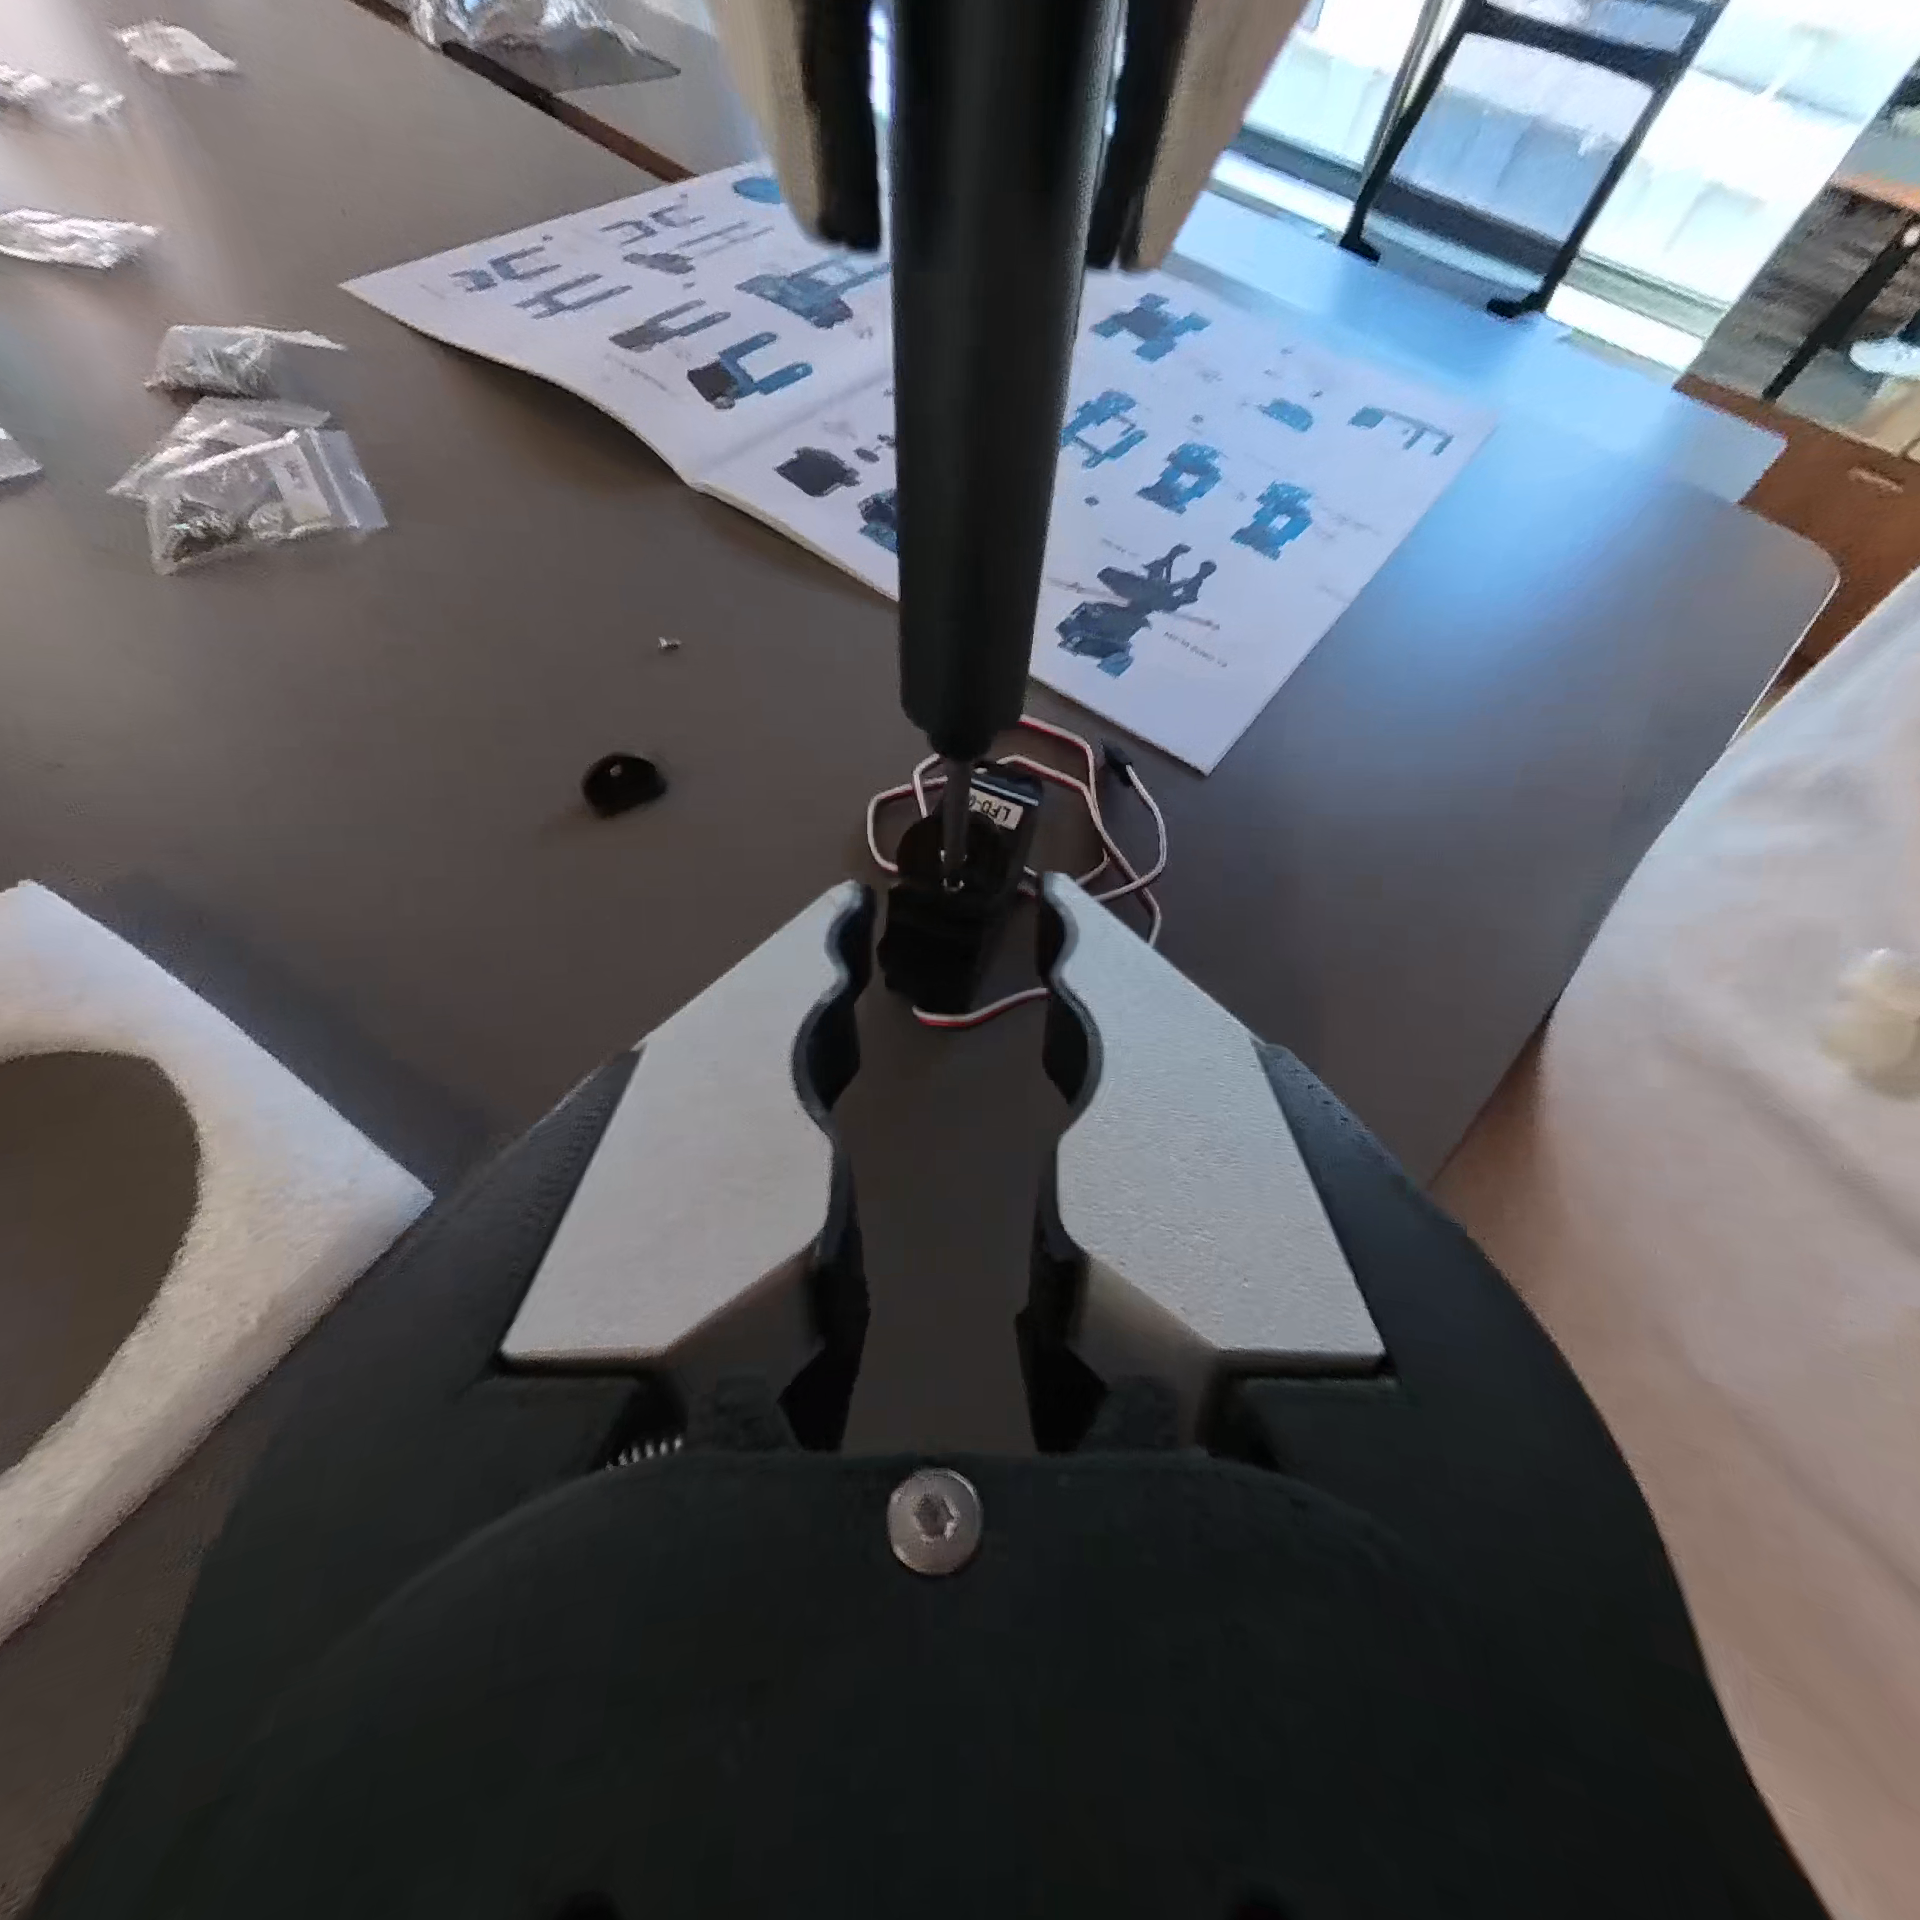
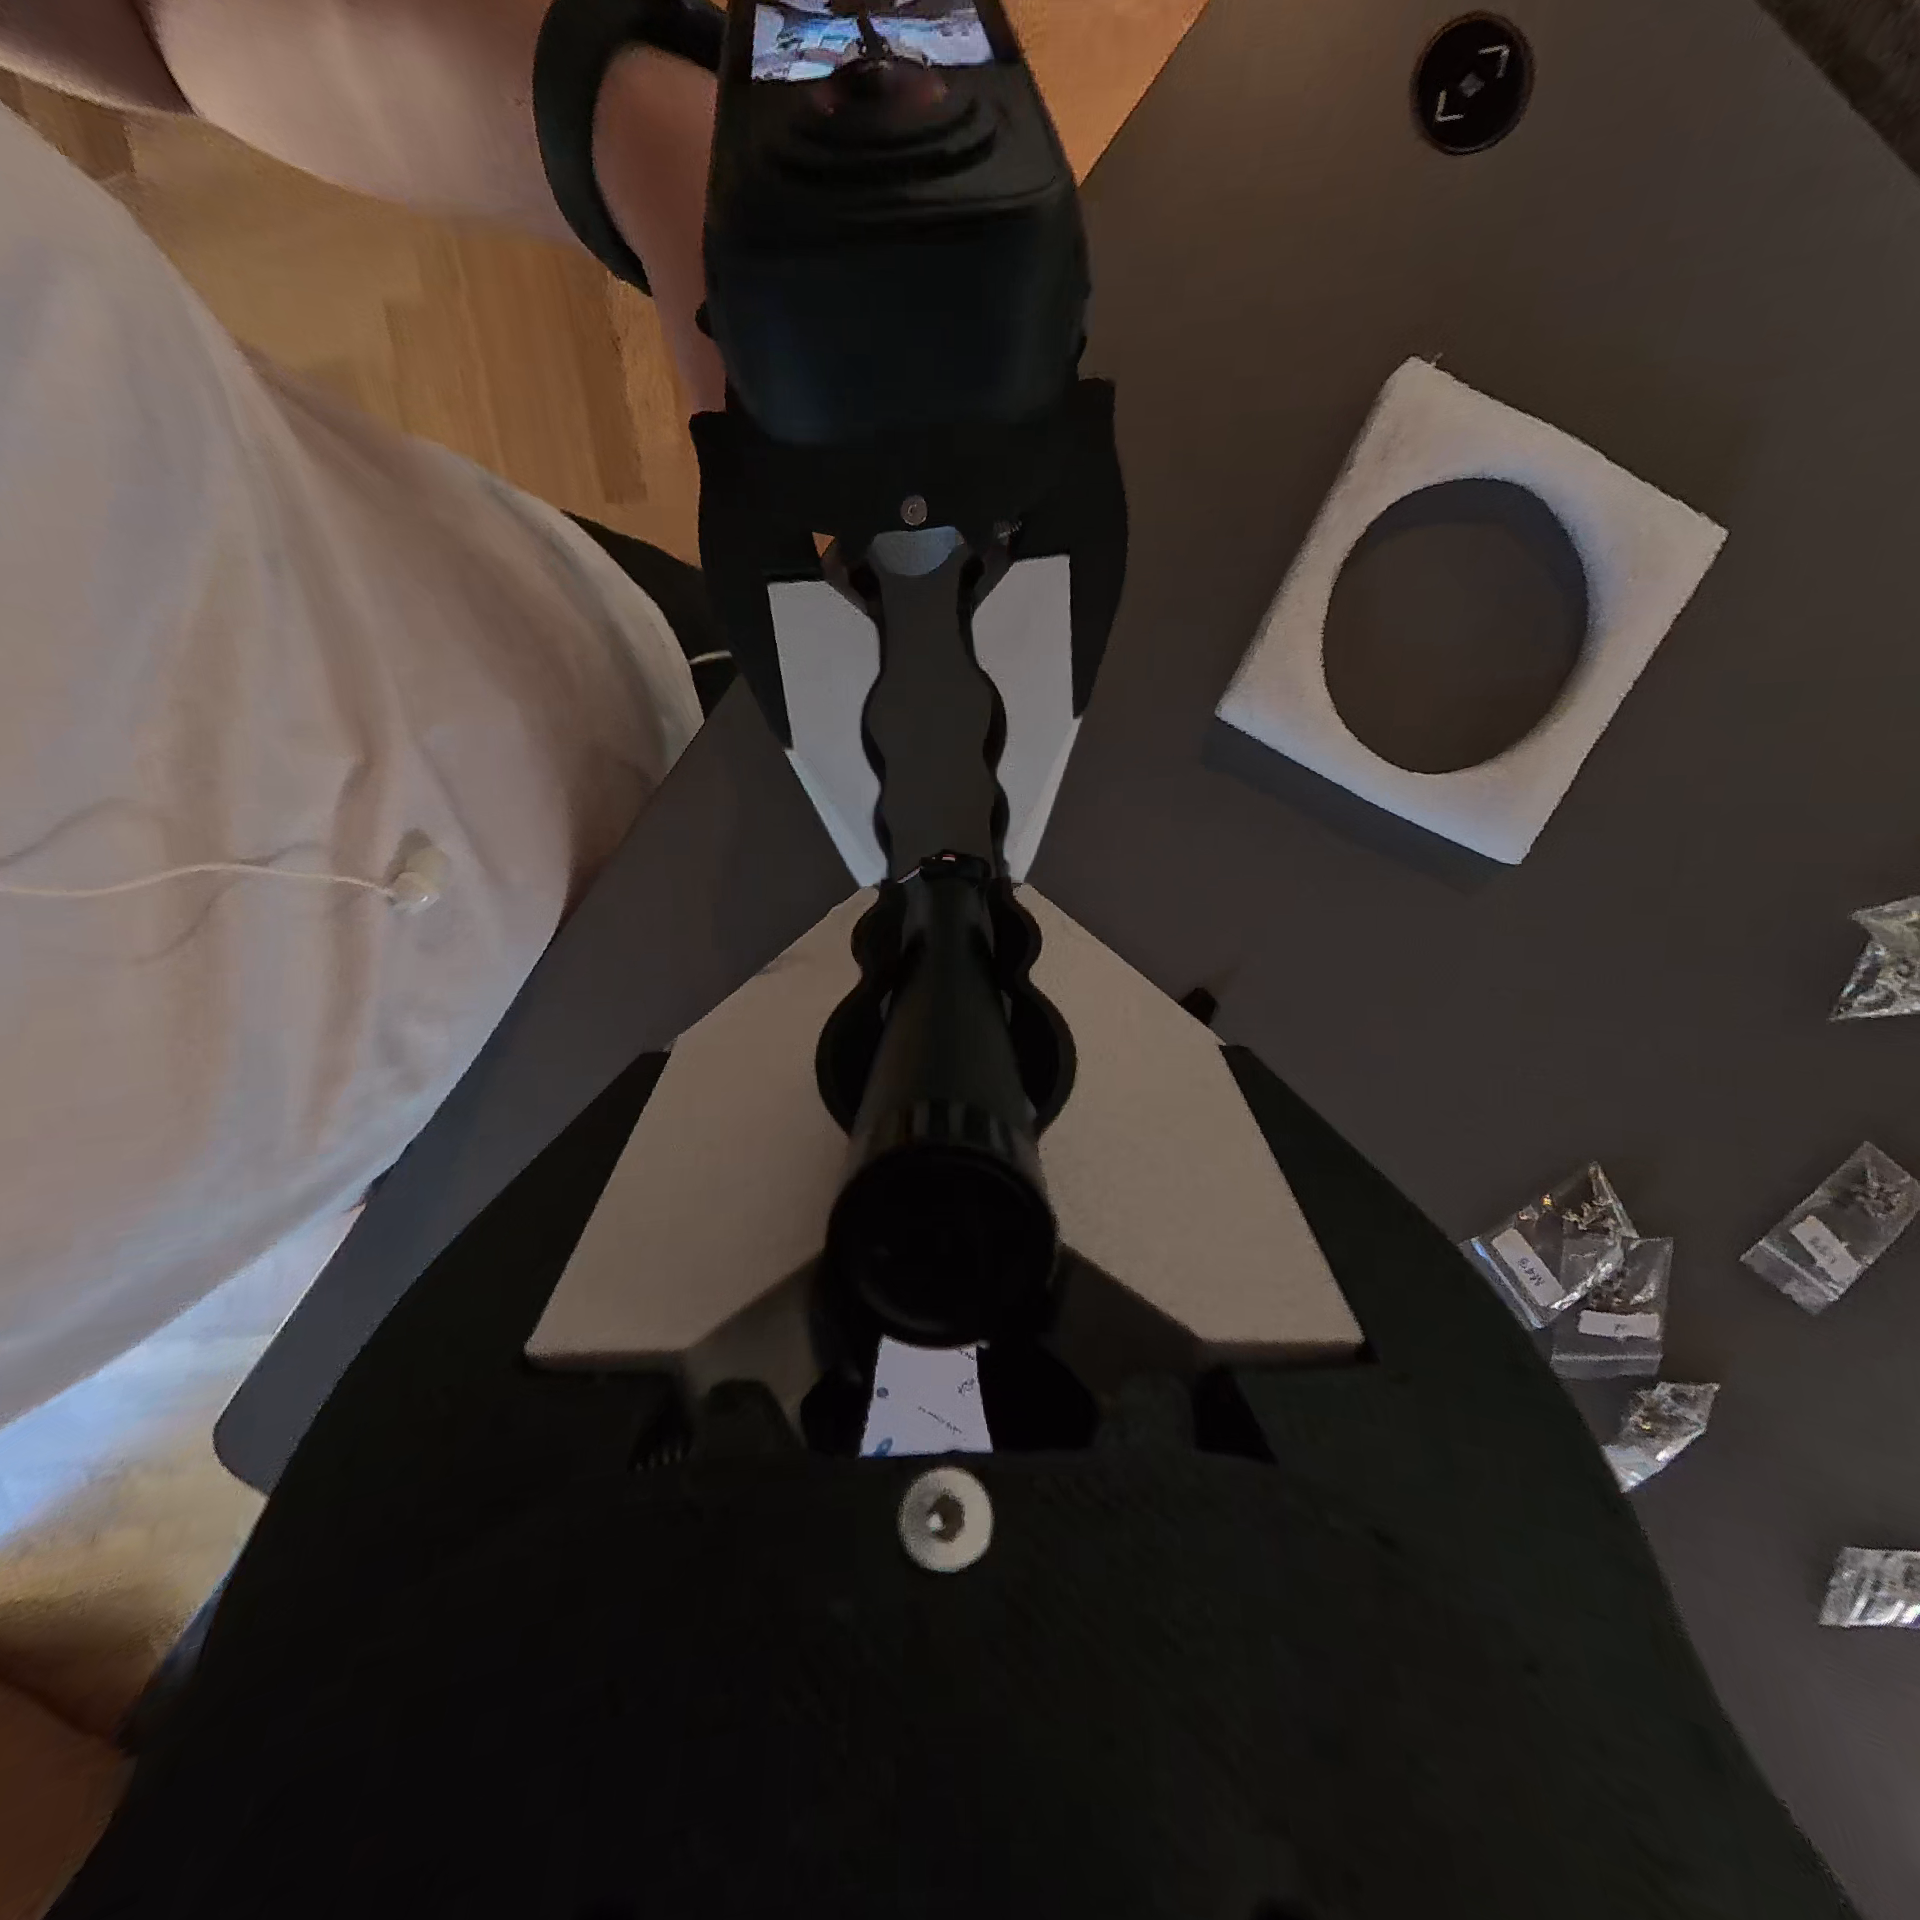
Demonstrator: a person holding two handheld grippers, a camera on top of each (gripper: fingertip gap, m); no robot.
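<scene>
Standing upright: small black servo [image 1: 940, 935], white-red wires, screwdriver [image 1: 971, 416] tip on top.

on the table [image 1: 436, 790] the servo [image 1: 951, 914] sits between the fingertips of the left gripper [image 1: 948, 935], its wires [image 1: 1127, 821] looped behind it, and the screwdriver [image 1: 977, 416] comes down onto its top from the right gripper [image 2: 940, 925] above. behind the servo lies the open instruction sheet [image 1: 1195, 499], to its left a small cap [image 1: 621, 781] and further left the parts bags [image 1: 249, 488]. the foam block [image 1: 156, 1195] lies nearest on the left.
</scene>
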